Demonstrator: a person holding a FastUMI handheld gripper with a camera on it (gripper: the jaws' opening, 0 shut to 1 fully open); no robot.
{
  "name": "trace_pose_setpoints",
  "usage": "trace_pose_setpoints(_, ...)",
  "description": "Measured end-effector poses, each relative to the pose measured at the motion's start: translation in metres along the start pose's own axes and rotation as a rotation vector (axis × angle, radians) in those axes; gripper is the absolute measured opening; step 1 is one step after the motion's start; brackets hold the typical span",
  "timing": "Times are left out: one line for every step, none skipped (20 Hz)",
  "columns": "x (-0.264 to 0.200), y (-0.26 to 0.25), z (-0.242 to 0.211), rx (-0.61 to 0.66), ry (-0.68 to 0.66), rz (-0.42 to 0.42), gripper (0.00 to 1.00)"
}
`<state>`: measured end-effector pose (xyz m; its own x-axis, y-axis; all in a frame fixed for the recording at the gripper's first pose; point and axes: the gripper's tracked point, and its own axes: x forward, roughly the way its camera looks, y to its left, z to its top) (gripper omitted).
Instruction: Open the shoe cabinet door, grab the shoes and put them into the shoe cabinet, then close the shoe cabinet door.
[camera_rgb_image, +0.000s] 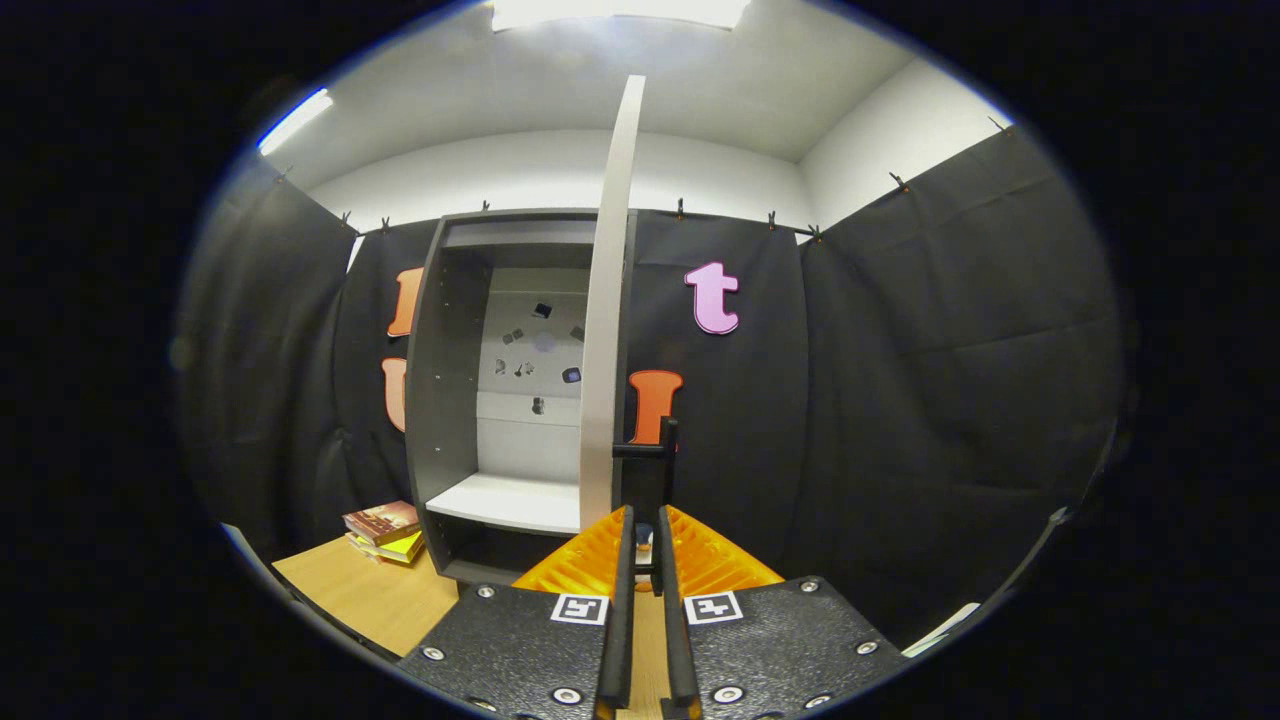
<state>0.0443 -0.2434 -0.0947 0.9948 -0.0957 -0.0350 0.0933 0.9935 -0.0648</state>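
One shoe cabinet (455, 400) stands on the wooden tabletop (370, 595) against the booth's dark wall, its grey inside open, with a pale shelf (505, 500) low down and small fittings on its back panel. Its door (607, 320) is swung out edge-on toward the camera, just ahead of the fingers. A black door handle (655, 452) juts from the door's right face, directly above the fingertips. The gripper (645, 540) has its fingers drawn close, a narrow slit between them; whether they pinch the handle I cannot tell. Some stacked books (385, 532) lie near the tabletop's far edge, left of the cabinet's foot.
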Motion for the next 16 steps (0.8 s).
trace_pose_setpoints(-0.003, 0.003, 0.002, 0.003, -0.003, 0.001, 0.14)
trace_pose_setpoints(-0.007, 0.005, 0.004, 0.004, -0.004, 0.0, 0.14)
trace_pose_setpoints(-0.011, 0.008, 0.005, 0.003, -0.004, -0.003, 0.14)
trace_pose_setpoints(-0.015, 0.011, 0.006, 0.003, -0.006, -0.004, 0.14)
trace_pose_setpoints(-0.02, 0.017, 0.008, 0.002, -0.006, -0.001, 0.14)
trace_pose_setpoints(-0.024, 0.025, 0.008, -0.001, -0.004, 0.007, 0.14)
trace_pose_setpoints(-0.028, 0.036, 0.005, -0.008, 0.0, 0.019, 0.14)
trace_pose_setpoints(-0.031, 0.048, 0.002, -0.013, 0.007, 0.038, 0.14)
trace_pose_setpoints(-0.033, 0.061, -0.002, -0.01, 0.017, 0.053, 0.14)
trace_pose_setpoints(-0.035, 0.073, -0.005, -0.005, 0.026, 0.065, 0.14)
trace_pose_setpoints(-0.036, 0.085, -0.009, 0.0, 0.035, 0.075, 0.14)
trace_pose_setpoints(-0.035, 0.096, -0.016, 0.003, 0.05, 0.075, 0.14)
trace_pose_setpoints(-0.034, 0.105, -0.023, 0.001, 0.068, 0.072, 0.14)
trace_pose_setpoints(-0.033, 0.115, -0.029, -0.002, 0.083, 0.071, 0.14)
trace_pose_setpoints(-0.032, 0.126, -0.034, 0.0, 0.094, 0.066, 0.15)
trace_pose_setpoints(-0.031, 0.137, -0.038, 0.004, 0.101, 0.064, 0.17)
